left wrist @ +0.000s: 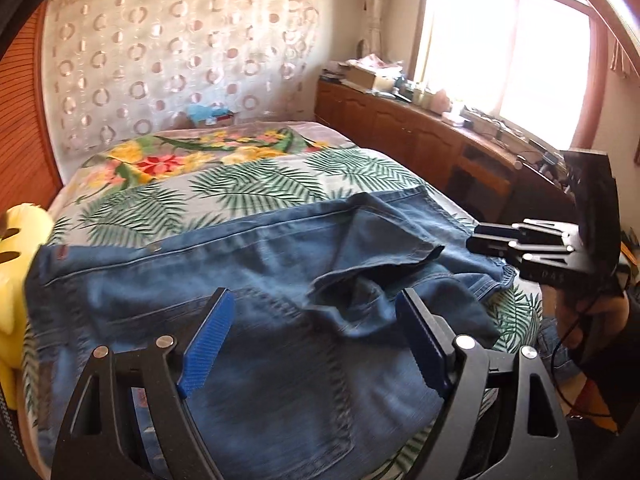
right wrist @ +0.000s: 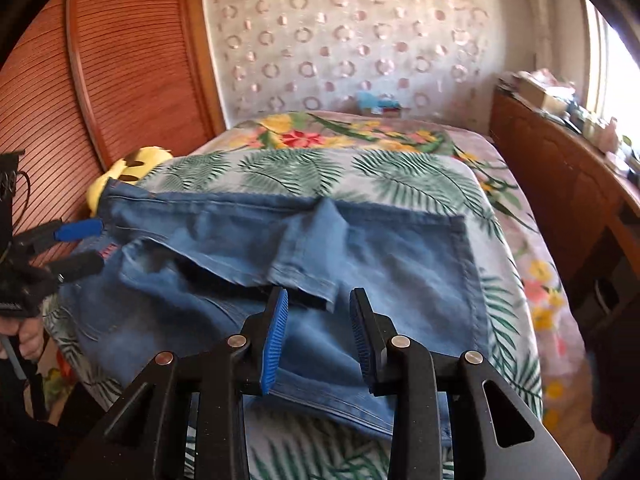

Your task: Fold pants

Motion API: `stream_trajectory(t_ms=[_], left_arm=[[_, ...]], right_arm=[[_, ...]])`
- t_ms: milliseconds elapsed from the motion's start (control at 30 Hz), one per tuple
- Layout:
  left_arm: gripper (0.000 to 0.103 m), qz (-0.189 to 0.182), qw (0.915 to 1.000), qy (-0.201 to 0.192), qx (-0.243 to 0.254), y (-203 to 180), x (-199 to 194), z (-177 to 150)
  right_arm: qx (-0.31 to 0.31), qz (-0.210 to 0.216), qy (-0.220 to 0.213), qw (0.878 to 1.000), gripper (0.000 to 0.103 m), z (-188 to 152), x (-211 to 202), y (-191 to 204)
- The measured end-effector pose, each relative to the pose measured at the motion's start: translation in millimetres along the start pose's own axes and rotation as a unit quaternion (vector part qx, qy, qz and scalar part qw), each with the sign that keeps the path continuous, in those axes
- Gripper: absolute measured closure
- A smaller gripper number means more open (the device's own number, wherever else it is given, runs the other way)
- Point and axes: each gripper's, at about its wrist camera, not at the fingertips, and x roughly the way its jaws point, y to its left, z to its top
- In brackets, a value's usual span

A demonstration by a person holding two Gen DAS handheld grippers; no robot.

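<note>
My left gripper (left wrist: 316, 340) stands wide, blue pads (left wrist: 208, 344) apart, with nothing between them; it hangs over the seat end of the jeans (left wrist: 248, 280). My right gripper (right wrist: 319, 338) is partly open and holds nothing, poised above the folded legs, just short of a cuff (right wrist: 308, 280) lying across them. The jeans lie folded on the bed (right wrist: 400, 176), on its palm-leaf cover, reaching from a yellow toy (right wrist: 132, 168) to my right.

Blue denim pants (right wrist: 360, 248); green palm-leaf bedsheet (right wrist: 400, 176); blue-padded black tools; yellow plush (right wrist: 136, 164).
</note>
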Motion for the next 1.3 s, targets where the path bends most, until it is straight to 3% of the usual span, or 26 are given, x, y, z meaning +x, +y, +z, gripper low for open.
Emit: stream_trajectory(t_ms=[133,333,400,633,900,1067,1300], left_arm=[[0.040,-0.003,0.9994,0.033,-0.005,-1,24,5],[0.069,-0.014,0.9972,0.074,-0.004,-2,44,-5],[0.095,-0.017,0.9971,0.074,0.003,-5,42,-8],[0.097,0.009,0.9998,0.014,0.012,1,-9,1],[0.098,0.081,0.9950,-0.050,-0.030,58,-96,-2],[0.098,0.126,0.9880,-0.049,-0.075,98,-123,-31],[0.097,0.149,0.9833,-0.011,-0.104,121,-112,-70]], right_arm=[[0.018,0.004,0.005,1.000,0.070,-5,0,-7],[0.026,0.006,0.011,1.000,0.070,-4,1,-8],[0.029,0.007,0.012,0.999,0.070,-4,4,-8],[0.024,0.012,0.014,1.000,0.070,0,11,-7],[0.003,0.030,0.009,1.000,0.070,11,23,6],[-0.018,0.048,0.005,0.999,0.070,17,32,24],[-0.044,0.078,0.009,0.996,0.069,19,53,44]])
